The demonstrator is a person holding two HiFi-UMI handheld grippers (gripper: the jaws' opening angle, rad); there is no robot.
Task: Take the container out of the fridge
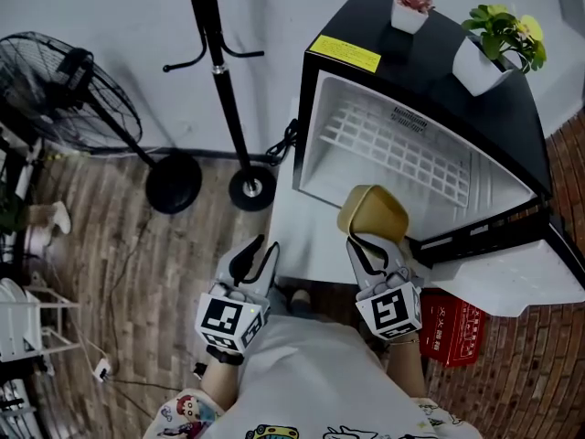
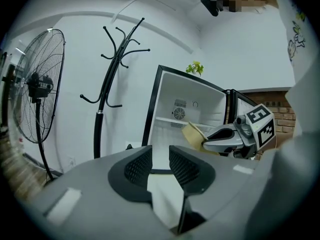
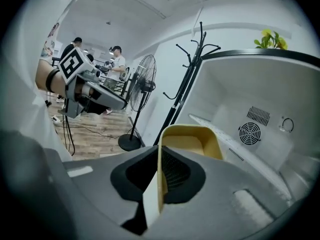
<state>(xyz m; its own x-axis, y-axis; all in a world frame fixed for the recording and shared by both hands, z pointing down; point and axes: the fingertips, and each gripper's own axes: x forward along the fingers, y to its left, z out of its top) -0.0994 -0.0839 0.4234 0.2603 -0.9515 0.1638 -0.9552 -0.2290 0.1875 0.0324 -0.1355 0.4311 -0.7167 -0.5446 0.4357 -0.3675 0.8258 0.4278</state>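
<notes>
Extraction is the step in hand. Nearest, the left gripper [image 1: 260,250] hangs partly open and empty. The right gripper [image 1: 373,243] pinches one thin wall of the yellow container [image 1: 373,210], a smooth, round-cornered plastic tub at the mouth of the open black mini fridge [image 1: 430,62]. Next, I judge, it must be drawn nearer, clear of the white wire shelf [image 1: 393,144] beyond.
</notes>
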